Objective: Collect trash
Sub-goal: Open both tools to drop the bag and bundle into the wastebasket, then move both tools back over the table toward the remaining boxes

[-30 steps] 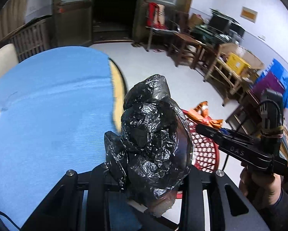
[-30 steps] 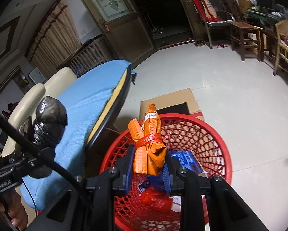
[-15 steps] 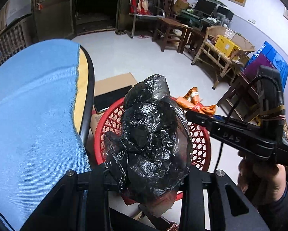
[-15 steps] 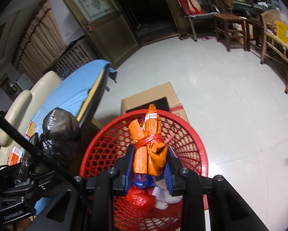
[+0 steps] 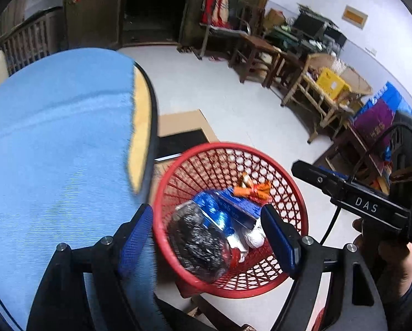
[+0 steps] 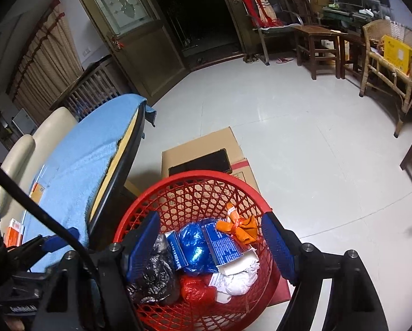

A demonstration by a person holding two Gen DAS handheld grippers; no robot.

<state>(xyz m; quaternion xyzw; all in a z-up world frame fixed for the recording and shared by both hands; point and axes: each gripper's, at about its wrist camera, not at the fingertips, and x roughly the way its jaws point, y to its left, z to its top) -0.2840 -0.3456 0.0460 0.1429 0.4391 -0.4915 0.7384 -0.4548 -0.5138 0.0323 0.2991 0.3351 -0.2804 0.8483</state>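
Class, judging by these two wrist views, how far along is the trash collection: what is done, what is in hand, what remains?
Done: the black bag and the orange wrapper lie in the red basket with other trash. In hand: nothing; the left gripper and right gripper have just been opening and hold nothing. Left: orange packets lie on the blue-covered table.
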